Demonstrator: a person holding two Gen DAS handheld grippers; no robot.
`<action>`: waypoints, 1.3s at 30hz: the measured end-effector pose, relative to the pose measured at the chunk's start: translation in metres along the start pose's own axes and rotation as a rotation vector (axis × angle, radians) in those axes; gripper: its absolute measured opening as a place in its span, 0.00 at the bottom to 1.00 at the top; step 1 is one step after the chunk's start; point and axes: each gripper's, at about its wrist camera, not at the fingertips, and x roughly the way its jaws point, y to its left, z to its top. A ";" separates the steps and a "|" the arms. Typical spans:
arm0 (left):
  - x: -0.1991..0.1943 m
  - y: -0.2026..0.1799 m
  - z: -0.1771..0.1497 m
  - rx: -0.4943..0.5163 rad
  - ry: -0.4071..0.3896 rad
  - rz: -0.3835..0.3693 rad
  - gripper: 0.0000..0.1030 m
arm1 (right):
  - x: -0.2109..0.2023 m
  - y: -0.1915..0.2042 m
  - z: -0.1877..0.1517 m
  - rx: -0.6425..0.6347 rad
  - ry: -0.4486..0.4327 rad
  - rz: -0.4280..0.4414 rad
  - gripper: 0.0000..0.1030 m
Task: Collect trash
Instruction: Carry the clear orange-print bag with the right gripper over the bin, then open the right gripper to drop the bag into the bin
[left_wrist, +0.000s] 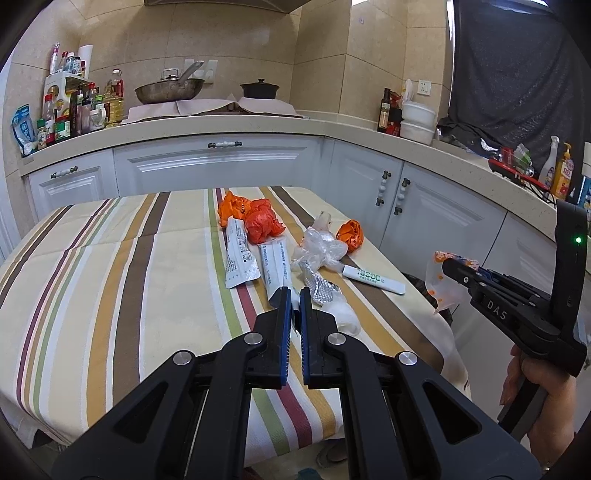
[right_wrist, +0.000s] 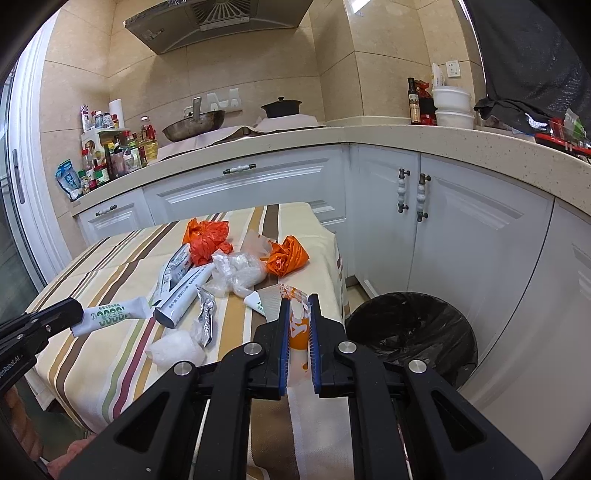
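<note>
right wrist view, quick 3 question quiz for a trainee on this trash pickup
1. True or false: the right gripper is shut on an orange-and-white wrapper.
2. What does the left gripper hold? A) orange bag B) white tube C) foil strip
3. Fill in: the bin on the floor is lined with a ___ bag.
Key: 1 true; 2 B; 3 black.

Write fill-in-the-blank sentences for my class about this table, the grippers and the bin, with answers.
1. The bin beside the table is lined with a ____ bag.
2. The right gripper is shut on a clear wrapper printed in ____.
3. The left gripper is shut on a white ____ with green print.
Answers: black; orange; tube.
</note>
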 end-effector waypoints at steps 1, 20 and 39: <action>0.000 0.000 0.002 0.000 -0.005 -0.002 0.05 | -0.001 0.000 0.001 -0.002 -0.003 -0.003 0.10; 0.073 -0.105 0.050 0.138 -0.052 -0.149 0.05 | 0.010 -0.073 0.018 0.007 -0.042 -0.188 0.10; 0.200 -0.215 0.067 0.214 0.096 -0.139 0.10 | 0.079 -0.164 0.022 0.105 0.007 -0.205 0.21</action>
